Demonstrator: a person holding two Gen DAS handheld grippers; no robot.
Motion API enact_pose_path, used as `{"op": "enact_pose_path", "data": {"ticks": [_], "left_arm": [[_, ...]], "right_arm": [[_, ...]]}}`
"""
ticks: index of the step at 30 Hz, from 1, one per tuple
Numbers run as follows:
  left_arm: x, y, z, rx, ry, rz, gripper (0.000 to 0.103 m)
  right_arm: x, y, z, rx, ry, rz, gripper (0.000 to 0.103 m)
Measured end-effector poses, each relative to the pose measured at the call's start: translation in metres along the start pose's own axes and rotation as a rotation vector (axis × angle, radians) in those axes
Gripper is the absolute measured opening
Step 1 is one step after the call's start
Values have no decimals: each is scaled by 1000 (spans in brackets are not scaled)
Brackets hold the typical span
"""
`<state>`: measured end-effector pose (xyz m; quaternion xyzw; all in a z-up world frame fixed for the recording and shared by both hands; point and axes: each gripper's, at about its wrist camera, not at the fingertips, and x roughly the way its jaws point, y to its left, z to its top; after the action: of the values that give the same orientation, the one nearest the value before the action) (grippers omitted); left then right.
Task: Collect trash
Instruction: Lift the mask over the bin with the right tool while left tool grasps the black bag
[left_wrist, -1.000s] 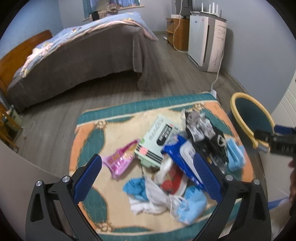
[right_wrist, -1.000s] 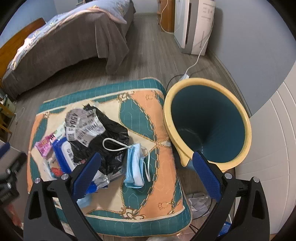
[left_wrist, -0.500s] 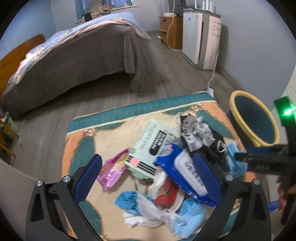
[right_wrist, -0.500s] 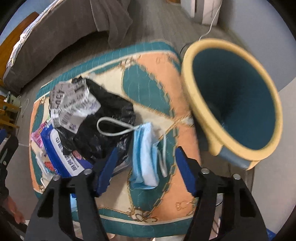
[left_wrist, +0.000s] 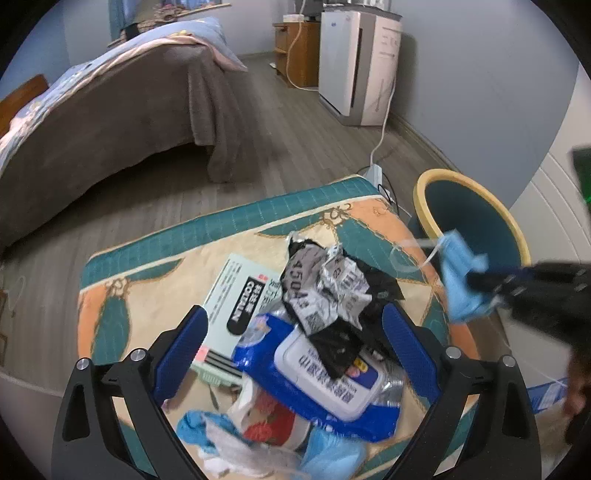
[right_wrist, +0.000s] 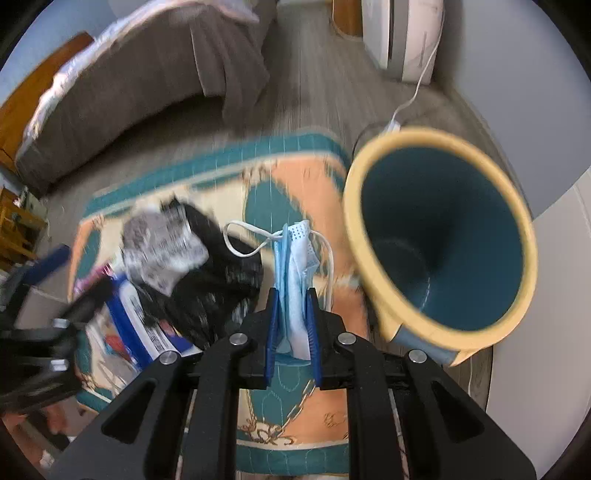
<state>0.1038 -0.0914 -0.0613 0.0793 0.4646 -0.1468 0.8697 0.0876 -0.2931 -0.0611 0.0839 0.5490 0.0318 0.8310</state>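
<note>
My right gripper (right_wrist: 291, 295) is shut on a blue face mask (right_wrist: 295, 269), lifted off the patterned cushion (right_wrist: 291, 184), its white ear loops dangling. The mask (left_wrist: 460, 280) also shows in the left wrist view, pinched by the right gripper (left_wrist: 480, 284) in front of the yellow-rimmed teal bin (left_wrist: 469, 221). That bin (right_wrist: 439, 251) stands just right of the mask. My left gripper (left_wrist: 295, 336) hangs open over the trash pile: a blue wipes pack (left_wrist: 325, 373), a black bag with crumpled labels (left_wrist: 328, 284), and a pale green box (left_wrist: 240, 295).
A bed (left_wrist: 103, 110) with a brown cover fills the far left. A white air purifier (left_wrist: 358, 62) stands by the back wall, its cord running to a power strip (left_wrist: 373, 171) behind the cushion. More blue and white trash (left_wrist: 229, 439) lies at the cushion's near edge.
The right gripper closed on the blue mask and lifted it off the cushion. The left gripper moved right and lower over the pile, staying open.
</note>
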Motion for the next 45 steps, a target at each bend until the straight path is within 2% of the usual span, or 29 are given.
{"op": "enact_pose_path", "data": {"ticks": [4,10,14,16,22,23,25,26,30,38,45], "left_arm": [[22,-5,6,-3,44,-20,95],[48,-16,9,36,98,-27,95],[61,-22,7,71,133,-6,94],[64,-23,3,91,137,12,84],[63,-27,2,110,138,-1,53],[62,-27,2,118,134,-1,51],[59,-30,2,134,121,-5,40],[57,-31,2,141,113,-2,38],[43,-32,7,148,42,5,21],[11,-32,22,117,-59,-11,16],[-14,-51,36,122,-117,-39,16]], "right_arm": [[-12,-12,15,-2,-41,-3,14],[-1,-35,20,71,-18,48,14],[1,-36,20,68,-13,54,14],[0,-36,21,69,-14,64,14],[-3,-30,22,50,-22,85,14],[-3,-29,22,49,-22,85,14],[-3,-30,22,53,-21,90,14],[-4,-31,23,55,-22,90,14],[-8,-30,22,53,-33,97,14],[-23,-31,28,43,-76,108,14],[-56,-69,47,47,-195,-13,14]]}}
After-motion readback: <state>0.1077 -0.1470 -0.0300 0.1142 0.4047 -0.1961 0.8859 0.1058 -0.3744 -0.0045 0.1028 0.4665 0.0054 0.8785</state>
